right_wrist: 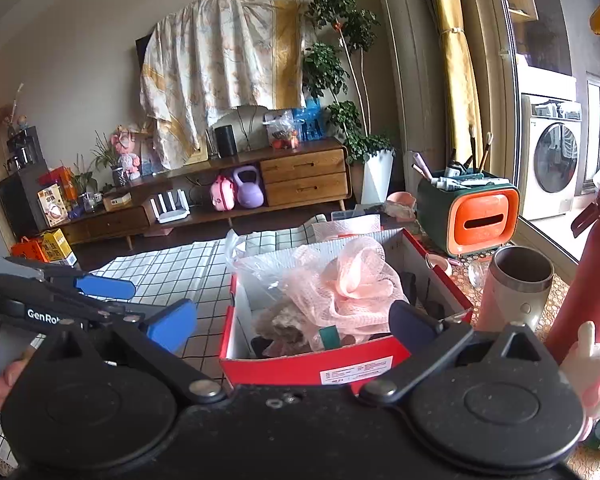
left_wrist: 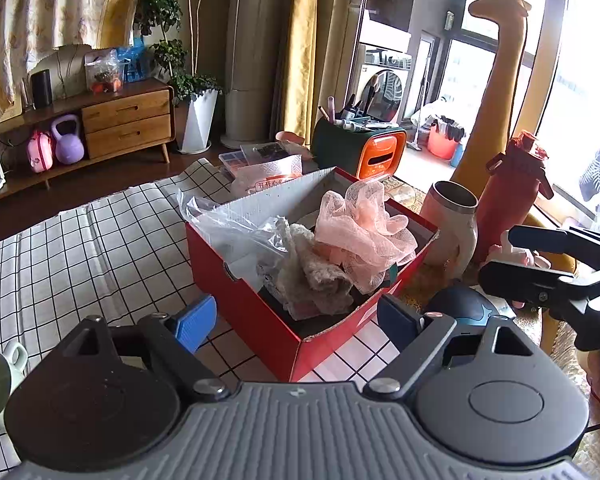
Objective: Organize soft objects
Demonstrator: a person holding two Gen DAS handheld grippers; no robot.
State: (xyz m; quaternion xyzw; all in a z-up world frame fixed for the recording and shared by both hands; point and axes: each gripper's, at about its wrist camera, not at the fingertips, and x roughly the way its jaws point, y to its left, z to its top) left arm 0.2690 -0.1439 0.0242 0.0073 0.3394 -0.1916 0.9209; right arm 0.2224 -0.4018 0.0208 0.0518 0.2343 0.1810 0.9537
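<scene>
Left wrist view: the left gripper (left_wrist: 296, 322) is held with its blue-padded fingers spread apart, nothing between them, straddling the near corner of a red cardboard box (left_wrist: 252, 312). The box stands on a black-and-white checked tablecloth (left_wrist: 80, 248). Inside it lie a pink mesh bath pouf (left_wrist: 360, 232) at the right, a grey-beige knitted cloth (left_wrist: 312, 272) in the middle, touching the pouf, and a clear plastic bag (left_wrist: 228, 216) at the left wall. Right of the box stands a white steel-lined cup (left_wrist: 454, 220); further right, a red water bottle (left_wrist: 512, 196). The right gripper (left_wrist: 500, 258) enters from the right edge, fingers parted, near a pink-and-white plush toy (left_wrist: 516, 254); whether they touch it cannot be determined.

Right wrist view: the right gripper (right_wrist: 292, 320) has its jaws wide apart and empty, with the red box centred beyond them. The pouf sits on top of the contents. The left gripper appears at the left edge, beside the box. The plush toy lies at the near right, beside the bottle.
</scene>
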